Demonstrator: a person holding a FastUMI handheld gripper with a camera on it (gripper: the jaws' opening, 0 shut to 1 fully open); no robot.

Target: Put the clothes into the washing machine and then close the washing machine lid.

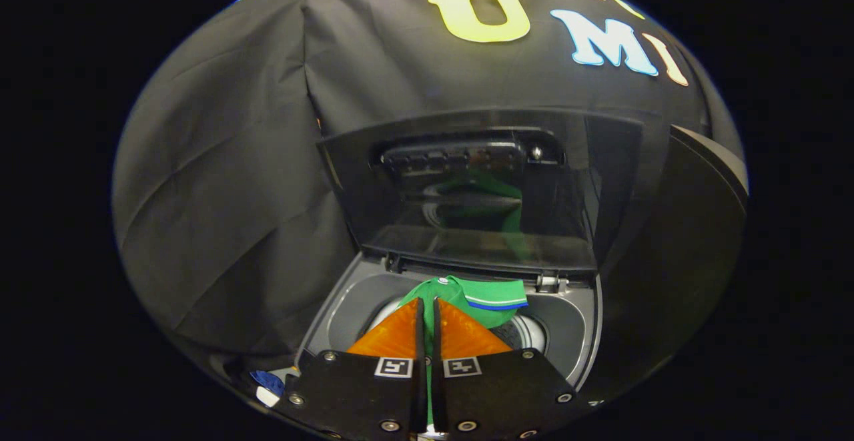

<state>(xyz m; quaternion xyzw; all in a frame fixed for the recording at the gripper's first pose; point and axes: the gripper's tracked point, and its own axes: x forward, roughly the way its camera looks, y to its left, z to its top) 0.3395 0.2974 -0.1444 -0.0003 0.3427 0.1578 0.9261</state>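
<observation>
Clothes: a green garment (482, 299) hangs pinched in the closed gripper (427, 307) over the washing machine's drum opening (534, 331), not yet dropped; the lid (467, 194) stands open, unclosed.

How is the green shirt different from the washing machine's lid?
The green shirt is bright, soft and crumpled, with a striped collar; the lid is dark, flat and shiny. The shirt hangs low over the drum opening, pinched in the gripper, whose fingers are shut on the cloth; the lid stands up open behind it. The lid mirrors the shirt's green. Both belong to the washing job.
</observation>
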